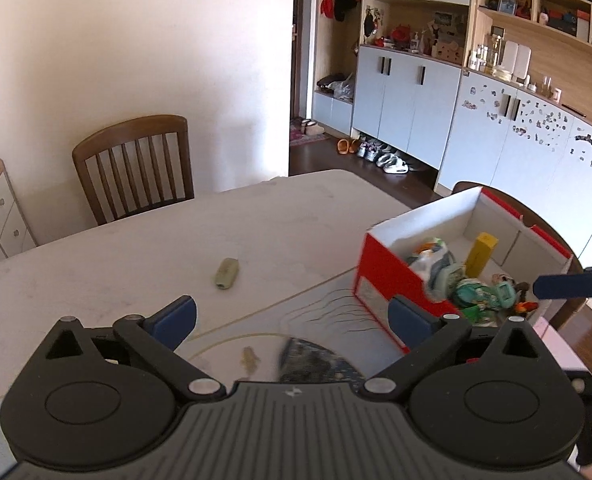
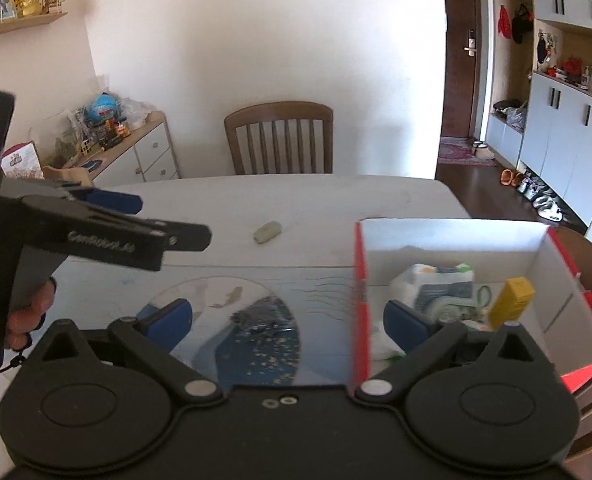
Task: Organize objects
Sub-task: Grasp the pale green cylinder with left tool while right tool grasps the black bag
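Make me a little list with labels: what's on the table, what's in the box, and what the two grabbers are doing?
table: white table with a picture mat
loose item: small pale green thing, lying alone on the table
box: red and white box, open top
in the box: yellow carton, packets and small toys
left gripper: open, holding nothing
right gripper: open, holding nothing
behind the table: wooden chair

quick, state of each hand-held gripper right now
Left hand-held gripper: open, nothing between its fingers.
Right hand-held gripper: open, nothing between its fingers.
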The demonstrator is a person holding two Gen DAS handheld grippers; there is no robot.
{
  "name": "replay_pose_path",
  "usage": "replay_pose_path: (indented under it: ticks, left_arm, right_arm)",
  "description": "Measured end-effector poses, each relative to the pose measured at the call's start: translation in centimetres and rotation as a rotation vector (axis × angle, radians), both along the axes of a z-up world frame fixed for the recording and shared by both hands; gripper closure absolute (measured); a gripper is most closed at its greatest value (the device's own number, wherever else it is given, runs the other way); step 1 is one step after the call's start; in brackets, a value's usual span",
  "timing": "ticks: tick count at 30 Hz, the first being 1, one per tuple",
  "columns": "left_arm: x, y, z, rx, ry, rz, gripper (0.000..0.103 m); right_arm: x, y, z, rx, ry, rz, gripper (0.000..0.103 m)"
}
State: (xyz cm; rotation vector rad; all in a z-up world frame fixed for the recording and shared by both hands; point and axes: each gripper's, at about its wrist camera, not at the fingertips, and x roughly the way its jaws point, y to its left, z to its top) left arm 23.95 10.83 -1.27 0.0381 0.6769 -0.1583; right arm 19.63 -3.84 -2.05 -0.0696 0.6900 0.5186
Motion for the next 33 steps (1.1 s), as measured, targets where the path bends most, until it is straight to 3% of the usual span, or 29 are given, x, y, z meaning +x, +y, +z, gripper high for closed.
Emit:
replay_pose_path:
  ticks: [18,33]
  left_arm:
    - [7.6,5.5,-4.8,0.012,0.071,-0.005,0.000]
    - [15.4,6.0,-11.0,0.050,0.114,-0.003,0.000]
  right_arm:
    - [3.8,7.9,-5.3,-0.086,0.063,0.058,0.002]
    - [8.0,9.9,-10.1,-0.142,0.105,0.025,0.003]
